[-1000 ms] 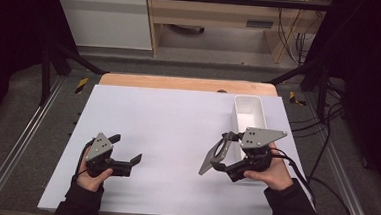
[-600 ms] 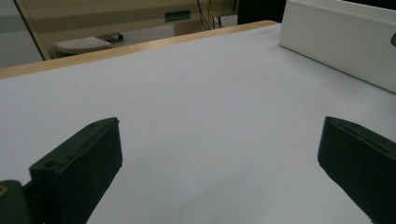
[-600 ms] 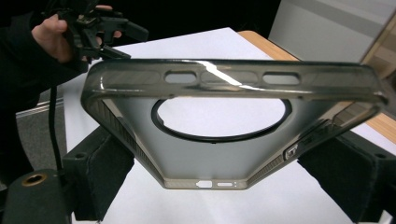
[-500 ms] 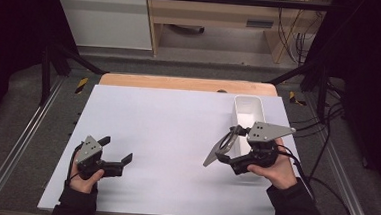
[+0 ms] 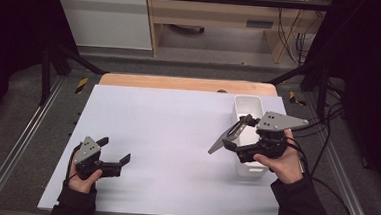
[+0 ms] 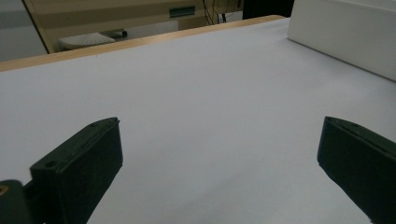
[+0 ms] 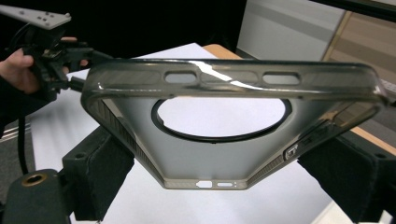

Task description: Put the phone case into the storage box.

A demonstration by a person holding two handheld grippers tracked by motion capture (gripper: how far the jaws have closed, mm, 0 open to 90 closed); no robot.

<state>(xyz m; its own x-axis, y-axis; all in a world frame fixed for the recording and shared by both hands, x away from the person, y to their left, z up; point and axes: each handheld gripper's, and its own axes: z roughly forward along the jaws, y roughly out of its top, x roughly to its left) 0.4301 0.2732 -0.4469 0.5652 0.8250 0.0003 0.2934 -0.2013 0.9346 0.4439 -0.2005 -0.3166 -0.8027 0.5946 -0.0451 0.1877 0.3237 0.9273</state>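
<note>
Right gripper [image 5: 231, 140] with phone case [image 5: 225, 138] above bin [image 5: 243, 104]

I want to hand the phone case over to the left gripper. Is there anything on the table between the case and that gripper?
Nothing visible stands between them. The right gripper holds the phone case above the white sheet, beside the white bin. The left gripper waits open, with only bare sheet across the gap.

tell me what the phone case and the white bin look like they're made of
Phone case, held in the right tongs: looks like soft smoky translucent plastic, perhaps TPU; the white table shows through its back, and a glossy highlight runs along the rim. A dark ring sits in its middle.

White bin: seems rigid opaque plastic with a smooth, slightly matte finish, judging by its thin, even, rounded walls.
</note>
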